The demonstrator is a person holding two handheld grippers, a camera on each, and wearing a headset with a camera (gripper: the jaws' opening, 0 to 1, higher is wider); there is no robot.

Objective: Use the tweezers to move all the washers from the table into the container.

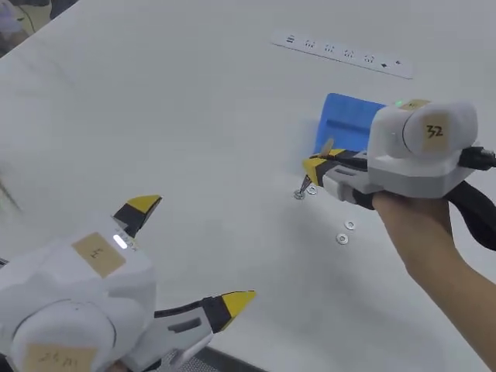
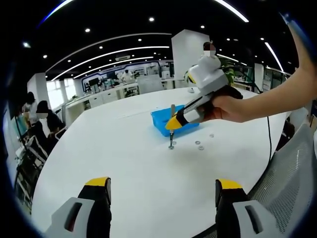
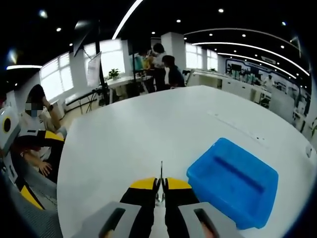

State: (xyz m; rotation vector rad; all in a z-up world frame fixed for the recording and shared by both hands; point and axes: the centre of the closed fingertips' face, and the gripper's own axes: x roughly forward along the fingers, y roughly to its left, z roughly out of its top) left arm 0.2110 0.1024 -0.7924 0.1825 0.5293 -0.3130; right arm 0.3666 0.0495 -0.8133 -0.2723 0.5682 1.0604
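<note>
The washers (image 1: 342,239) lie scattered on the table (image 1: 194,116) just beside the blue container (image 1: 349,124). The right gripper (image 1: 316,164) pinches the tweezers (image 1: 301,190), whose tips are down at one washer. Thin and flat, it may slip from the tips or skid away. The left gripper (image 1: 190,252) hangs spread.

Blue container (image 1: 349,124) near loose washers (image 1: 342,239); tweezers (image 1: 303,187) point tip-down.

The head view is looking steeply down onto the white tabletop (image 1: 194,116). The left gripper view is facing across it from low, farther back. The right gripper view is sitting close beside the blue rectangular plastic tray (image 3: 233,181), which all three are sharing.
</note>
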